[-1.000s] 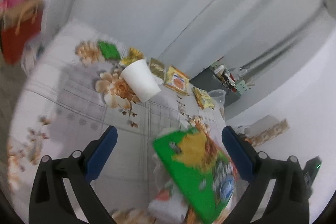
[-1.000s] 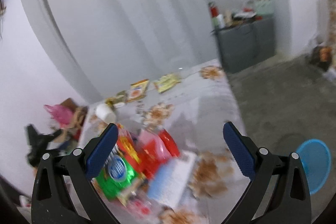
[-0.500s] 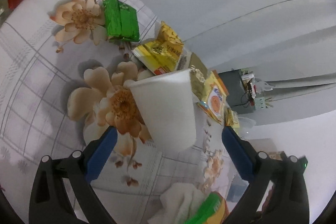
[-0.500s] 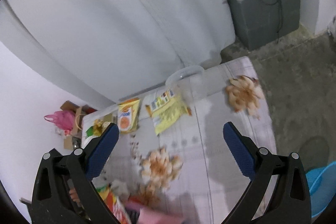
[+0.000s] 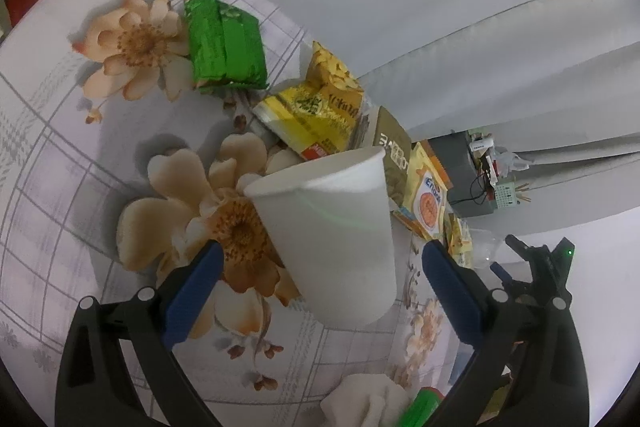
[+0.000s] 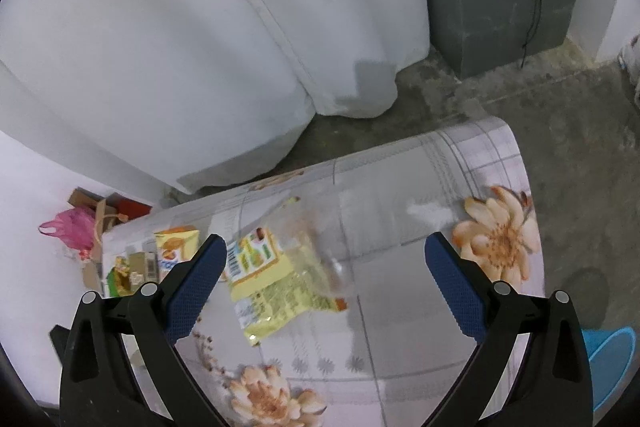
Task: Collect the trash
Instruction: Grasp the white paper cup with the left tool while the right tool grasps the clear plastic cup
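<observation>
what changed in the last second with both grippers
The left gripper moved from the green bag pile up to the white cup, which now sits between its open jaws, not yet gripped. The right gripper swung from the red and green wrappers to the yellow packet and clear cup. Nothing was grasped; the trash on the table stayed put.

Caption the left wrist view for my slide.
Open left tongs flank a white paper cup on the floral tablecloth, snack wrappers behind.
</observation>
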The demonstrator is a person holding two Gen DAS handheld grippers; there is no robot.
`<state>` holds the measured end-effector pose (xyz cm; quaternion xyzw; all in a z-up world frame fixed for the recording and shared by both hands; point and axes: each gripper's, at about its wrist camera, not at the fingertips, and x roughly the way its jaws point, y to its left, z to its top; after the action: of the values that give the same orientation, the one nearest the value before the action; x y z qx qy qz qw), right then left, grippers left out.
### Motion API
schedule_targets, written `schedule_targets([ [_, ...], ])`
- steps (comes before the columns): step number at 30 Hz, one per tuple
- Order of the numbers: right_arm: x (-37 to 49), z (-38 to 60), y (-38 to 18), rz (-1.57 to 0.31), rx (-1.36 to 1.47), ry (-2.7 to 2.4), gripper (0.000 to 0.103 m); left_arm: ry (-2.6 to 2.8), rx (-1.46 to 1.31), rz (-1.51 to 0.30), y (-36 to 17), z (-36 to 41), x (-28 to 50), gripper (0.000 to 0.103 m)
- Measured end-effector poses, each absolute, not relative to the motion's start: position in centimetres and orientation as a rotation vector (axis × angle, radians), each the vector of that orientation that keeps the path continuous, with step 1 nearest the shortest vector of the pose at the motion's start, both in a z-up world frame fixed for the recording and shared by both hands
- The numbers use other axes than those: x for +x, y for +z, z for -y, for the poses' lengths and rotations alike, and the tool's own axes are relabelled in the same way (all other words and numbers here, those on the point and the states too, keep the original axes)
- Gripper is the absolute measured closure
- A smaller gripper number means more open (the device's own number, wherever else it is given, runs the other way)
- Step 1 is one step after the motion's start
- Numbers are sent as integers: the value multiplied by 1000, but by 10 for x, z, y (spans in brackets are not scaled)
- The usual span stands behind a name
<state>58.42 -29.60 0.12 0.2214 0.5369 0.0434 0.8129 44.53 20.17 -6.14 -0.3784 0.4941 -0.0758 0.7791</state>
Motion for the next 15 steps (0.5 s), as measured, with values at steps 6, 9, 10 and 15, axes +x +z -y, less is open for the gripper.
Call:
schedule_targets([
  [6, 595, 293, -6, -1136, 454, 131, 8, -167, -831, -1063, -65, -194, 454, 15],
  [9, 598, 293, -13, -1150, 457, 125, 12, -182, -845, -1063, -66, -191, 455, 19],
  [10, 599, 294, -16, -1161, 464, 118, 16, -187, -842, -1058, -66, -190, 456, 21],
  [15, 596, 299, -22, -1163, 514, 127, 23, -194, -833, -1060, -71, -186, 458, 35],
])
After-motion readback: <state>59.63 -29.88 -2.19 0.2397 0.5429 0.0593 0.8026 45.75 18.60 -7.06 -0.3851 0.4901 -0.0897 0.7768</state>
